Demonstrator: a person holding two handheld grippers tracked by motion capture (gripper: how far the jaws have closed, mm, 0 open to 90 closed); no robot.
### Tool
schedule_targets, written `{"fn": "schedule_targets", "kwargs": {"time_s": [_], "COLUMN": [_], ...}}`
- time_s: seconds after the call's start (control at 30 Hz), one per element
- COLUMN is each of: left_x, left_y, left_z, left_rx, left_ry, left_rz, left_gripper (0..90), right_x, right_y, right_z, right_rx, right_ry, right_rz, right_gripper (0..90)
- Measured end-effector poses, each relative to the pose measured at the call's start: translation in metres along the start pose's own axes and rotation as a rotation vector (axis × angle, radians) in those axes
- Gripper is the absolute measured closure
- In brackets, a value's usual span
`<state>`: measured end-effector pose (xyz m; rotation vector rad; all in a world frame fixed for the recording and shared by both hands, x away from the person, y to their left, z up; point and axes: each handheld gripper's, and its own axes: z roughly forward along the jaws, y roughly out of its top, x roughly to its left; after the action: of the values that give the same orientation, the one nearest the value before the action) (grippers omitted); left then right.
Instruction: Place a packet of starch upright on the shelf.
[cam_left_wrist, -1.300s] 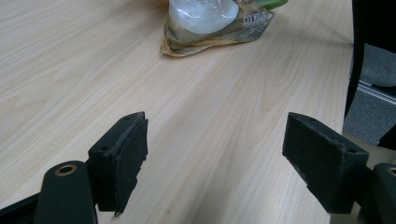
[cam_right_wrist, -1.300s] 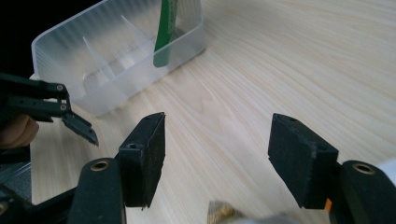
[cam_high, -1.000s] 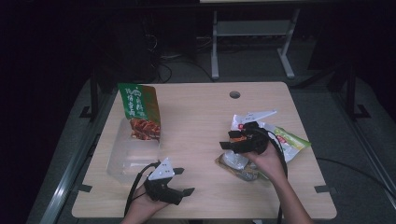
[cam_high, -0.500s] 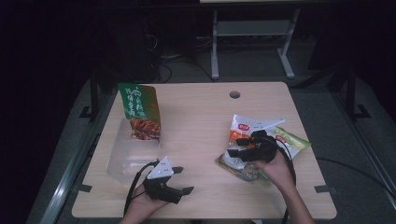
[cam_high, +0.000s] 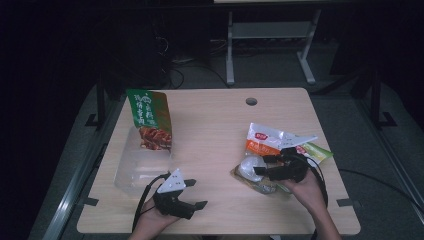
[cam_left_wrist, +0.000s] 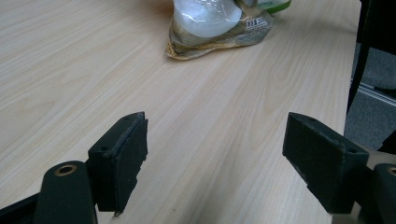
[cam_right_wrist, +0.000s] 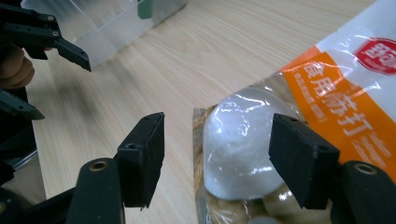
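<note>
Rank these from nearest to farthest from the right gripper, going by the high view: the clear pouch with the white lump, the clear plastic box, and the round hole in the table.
From the right gripper:
1. Clear pouch with the white lump, right at its jaws.
2. Round hole, toward the table's far edge.
3. Clear plastic box, across at the table's left side.

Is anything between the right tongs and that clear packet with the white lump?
Nothing visible: the right tongs hang open directly over the clear packet, one jaw on each side of its white bulge; the orange-and-white pouch lies beside it.
</note>
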<state>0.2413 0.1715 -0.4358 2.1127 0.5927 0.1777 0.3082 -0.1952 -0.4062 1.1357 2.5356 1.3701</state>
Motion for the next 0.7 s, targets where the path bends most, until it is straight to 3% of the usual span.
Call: {"fn": "schedule_targets", "kwargs": {"time_s": [0.47,0.7], "left_x": [0.0,0.001], "left_y": [0.0,0.001], "left_z": [-0.001,-0.002], "left_rx": [0.005,0.006], "left_ry": [-0.001,0.0], "left_rz": [0.01,0.01], "left_gripper": [21.6,21.4], "right_x": [-0.007,-0.009], "right_y": [-0.02,-0.022], "right_z": [-0.017,-0.027], "right_rx": [-0.006,-0.001], "right_ry": [-0.02,-0.068], "right_rz": [0.04,0.036], "right_gripper": [35.3,35.3]}}
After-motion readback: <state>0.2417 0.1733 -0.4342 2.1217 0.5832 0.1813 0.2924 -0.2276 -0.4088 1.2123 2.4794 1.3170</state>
